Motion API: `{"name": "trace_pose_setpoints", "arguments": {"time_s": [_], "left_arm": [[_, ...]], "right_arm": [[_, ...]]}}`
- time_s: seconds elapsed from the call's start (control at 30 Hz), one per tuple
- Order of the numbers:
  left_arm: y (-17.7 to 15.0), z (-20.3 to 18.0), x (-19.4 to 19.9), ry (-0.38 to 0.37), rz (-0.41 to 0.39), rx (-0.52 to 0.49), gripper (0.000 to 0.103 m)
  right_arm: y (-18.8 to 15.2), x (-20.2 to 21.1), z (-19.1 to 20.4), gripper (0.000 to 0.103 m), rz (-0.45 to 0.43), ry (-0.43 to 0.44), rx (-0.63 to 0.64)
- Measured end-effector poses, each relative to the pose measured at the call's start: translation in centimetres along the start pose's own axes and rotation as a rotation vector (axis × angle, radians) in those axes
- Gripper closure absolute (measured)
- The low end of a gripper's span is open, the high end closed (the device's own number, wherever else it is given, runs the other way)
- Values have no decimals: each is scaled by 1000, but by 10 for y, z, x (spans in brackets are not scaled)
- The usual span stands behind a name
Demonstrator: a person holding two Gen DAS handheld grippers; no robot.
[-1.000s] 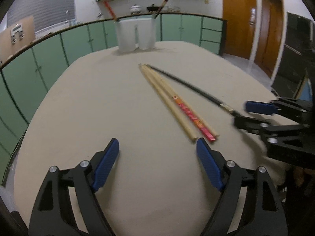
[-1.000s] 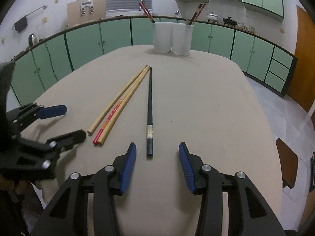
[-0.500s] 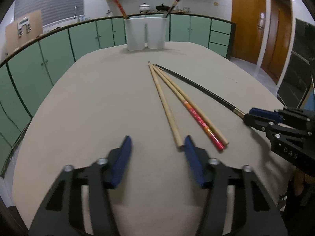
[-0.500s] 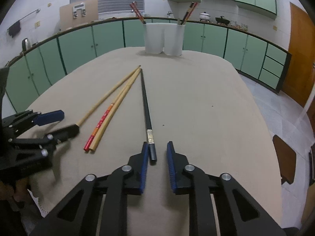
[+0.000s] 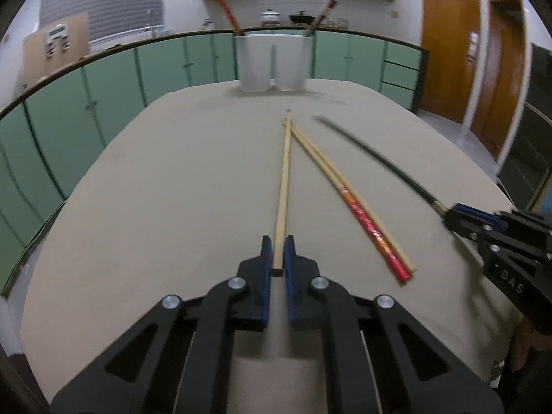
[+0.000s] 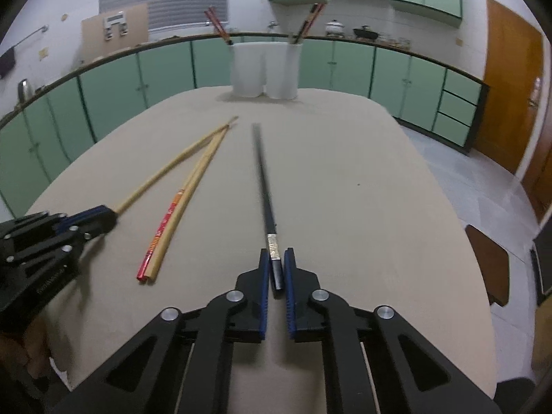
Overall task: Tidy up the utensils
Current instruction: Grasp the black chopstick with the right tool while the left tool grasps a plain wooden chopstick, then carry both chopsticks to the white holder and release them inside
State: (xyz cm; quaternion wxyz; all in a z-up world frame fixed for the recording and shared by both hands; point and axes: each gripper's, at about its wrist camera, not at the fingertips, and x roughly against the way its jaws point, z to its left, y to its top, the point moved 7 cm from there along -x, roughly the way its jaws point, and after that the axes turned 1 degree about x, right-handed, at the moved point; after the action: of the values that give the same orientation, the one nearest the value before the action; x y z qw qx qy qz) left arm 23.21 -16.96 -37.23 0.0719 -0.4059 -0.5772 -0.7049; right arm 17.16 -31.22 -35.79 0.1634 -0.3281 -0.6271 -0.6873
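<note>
Up close, the desk (image 5: 165, 207) was big and tan, with round corners. Green cupboards (image 5: 86, 103) ran along the wall behind it. Two brown doors (image 5: 448, 45) stood on the right side of the room. A pot (image 5: 270, 18) and a pan (image 5: 302, 18) sat on the far counter.

Two white cups (image 6: 264, 69) stood side by side at the far end of the desk, touching each other. Each cup had sticks poking out of the top.

Four sticks were out on the desk. The left claw (image 5: 278, 258) had just been closing, and its blue pads were pressed on the near end of a plain stick (image 5: 284, 179). That stick ran straight away from the claw toward the cups. Its far tip crossed the tips of the pair next to it.

That pair lay loose on the desk, between the two claws. One was a red stick (image 5: 365, 220) with a red and orange near end. The other was a tan stick (image 6: 179, 220), and it touched the red one all the way along.

The right claw (image 6: 277, 269) had just been closing too, and it was clamped on the near end of a black stick (image 6: 264, 186). A small silver band sat on the black stick just ahead of the pads. The black stick pointed at the cups and lay apart from the other sticks.

Each claw showed at the edge of the other claw's view.
</note>
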Motion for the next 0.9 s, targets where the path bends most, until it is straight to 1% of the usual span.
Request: {"name": "trace_pose_setpoints", "arguments": {"time_s": [0.1, 0.2, 0.27, 0.3, 0.33, 0.4, 0.47, 0.53, 0.57, 0.6, 0.63, 0.77, 0.9], "left_arm": [[-4, 8, 6, 47, -4, 34, 97], [-8, 10, 10, 48, 4, 46, 95], [-8, 10, 13, 52, 1, 31, 78], [-9, 10, 14, 53, -2, 25, 60], [-10, 10, 15, 47, -4, 26, 57], [-10, 11, 12, 35, 0, 22, 58], [-7, 12, 9, 34, -8, 1, 63], [-5, 11, 6, 20, -10, -6, 82], [-5, 11, 6, 23, -12, -10, 87], [-5, 11, 6, 20, -10, -11, 94], [-5, 10, 7, 13, -6, -6, 97], [-6, 9, 13, -6, 24, 17, 97], [4, 14, 27, -2, 43, 44, 97]], "right_arm": [[-2, 2, -4, 96, 4, -23, -38], [-4, 6, 2, 94, 7, -1, -28], [-7, 9, 5, 94, 6, 19, -23], [-8, 10, 6, 93, 6, 25, -21], [-9, 10, 6, 92, 6, 28, -16], [-10, 10, 5, 92, 5, 30, -12], [-8, 8, 4, 92, 5, 35, -17], [-8, 6, 4, 92, 1, 40, -23], [-7, 6, 3, 92, -1, 40, -25], [-8, 6, 4, 92, -2, 38, -22], [-7, 6, 5, 93, -1, 36, -17], [-8, 10, 4, 95, 14, 54, -32], [5, 30, 2, 96, -1, 70, -45]]}}
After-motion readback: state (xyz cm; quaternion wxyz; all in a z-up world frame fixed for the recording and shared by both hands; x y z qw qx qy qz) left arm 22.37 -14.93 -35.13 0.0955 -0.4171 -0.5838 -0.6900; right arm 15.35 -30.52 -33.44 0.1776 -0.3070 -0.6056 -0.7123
